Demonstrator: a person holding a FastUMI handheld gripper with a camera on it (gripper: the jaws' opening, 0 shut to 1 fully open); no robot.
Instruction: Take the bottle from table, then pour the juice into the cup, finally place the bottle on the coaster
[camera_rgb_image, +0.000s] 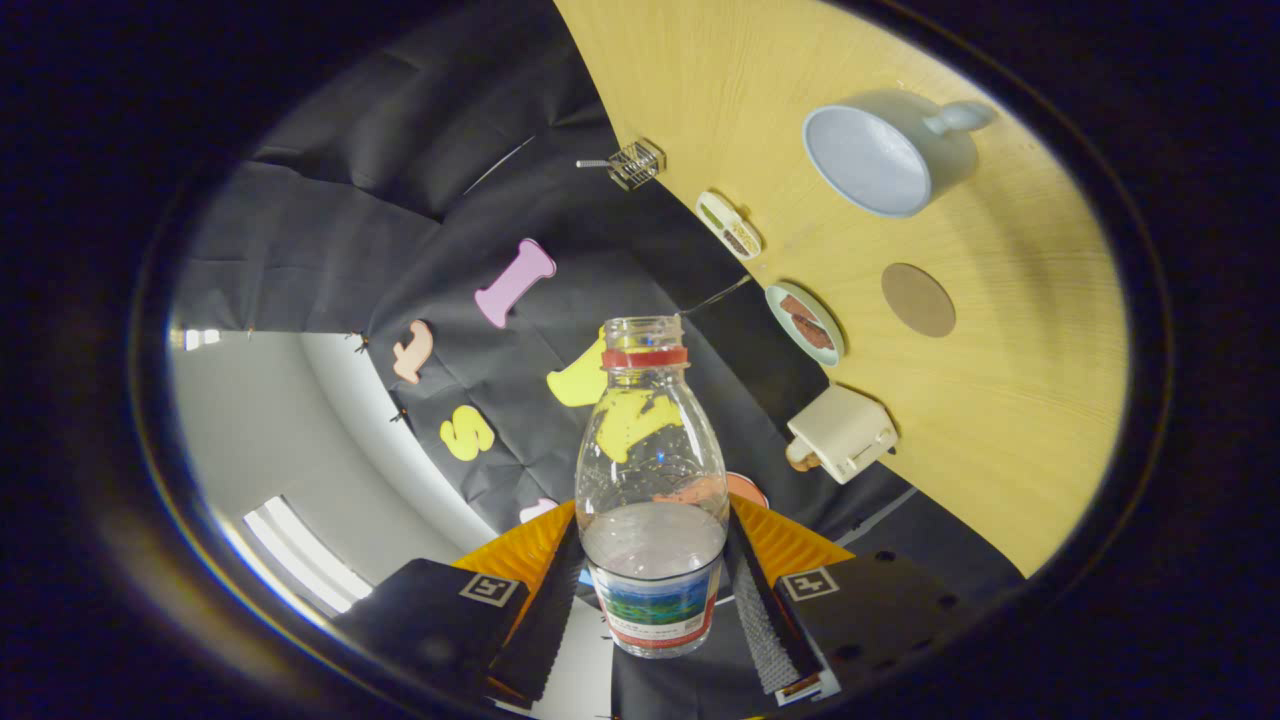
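A clear plastic bottle (652, 480) with a red neck ring and no cap stands between my two fingers, and my gripper (655, 590) is shut on its labelled lower part. A little pale liquid sits in its lower part. The view is rolled, so the wooden table (1010, 420) runs along the right side. A light blue cup (880, 155) with a handle stands on the table beyond the bottle, its mouth turned toward me and looking empty. A round brown coaster (918, 299) lies on the table between the cup and my fingers.
Along the table's far edge are a wire basket (636, 164), a small oval dish (729, 225), a round plate (806, 322) with brown food, and a cream box-shaped object (842, 432). The booth's black cloth wall hangs behind.
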